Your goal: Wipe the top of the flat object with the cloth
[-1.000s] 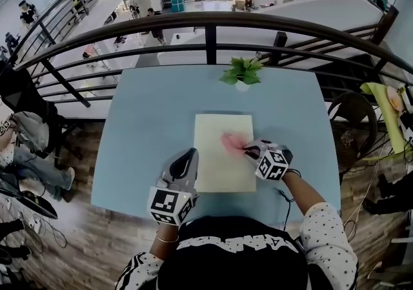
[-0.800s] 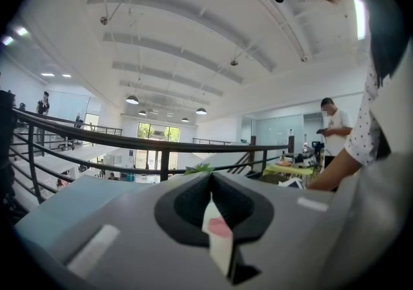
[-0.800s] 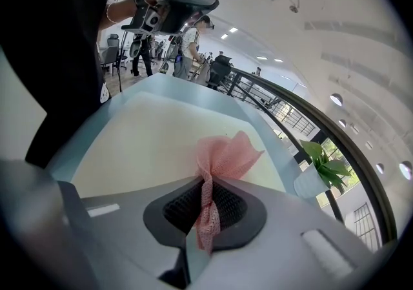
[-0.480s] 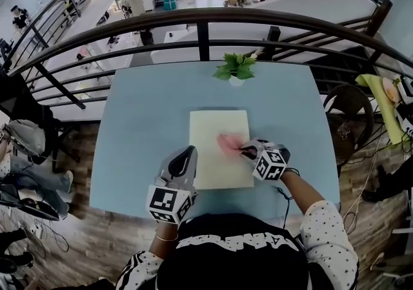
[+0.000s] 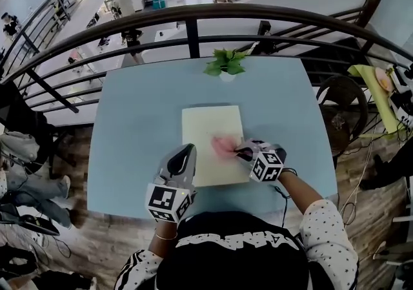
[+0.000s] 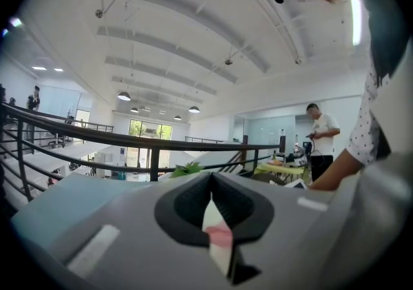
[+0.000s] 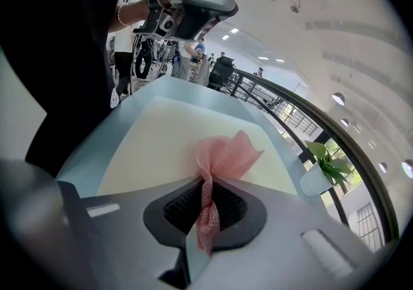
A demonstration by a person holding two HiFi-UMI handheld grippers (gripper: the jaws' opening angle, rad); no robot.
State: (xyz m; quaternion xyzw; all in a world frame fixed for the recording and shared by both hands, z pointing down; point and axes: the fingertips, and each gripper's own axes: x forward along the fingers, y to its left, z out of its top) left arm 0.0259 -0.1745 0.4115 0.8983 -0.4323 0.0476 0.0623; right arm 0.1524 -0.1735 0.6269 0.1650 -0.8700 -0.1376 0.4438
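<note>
A pale yellow flat board (image 5: 206, 124) lies in the middle of the light blue table (image 5: 135, 121). My right gripper (image 5: 242, 151) is shut on a pink mesh cloth (image 5: 224, 146), which rests on the board's right half. In the right gripper view the cloth (image 7: 226, 156) fans out from the shut jaws (image 7: 205, 201) onto the board (image 7: 161, 140). My left gripper (image 5: 184, 155) hovers at the board's near left edge, shut and holding nothing. In its own view (image 6: 211, 208) only a thin slit shows between the jaws.
A small potted plant (image 5: 222, 62) stands at the table's far edge, behind the board. A dark metal railing (image 5: 193, 24) runs just beyond the table. A round stool (image 5: 342, 111) sits to the right. A person stands off to the right in the left gripper view.
The right gripper has drawn the cloth a little toward the board's near edge. The left gripper has kept its place at the board's left edge.
</note>
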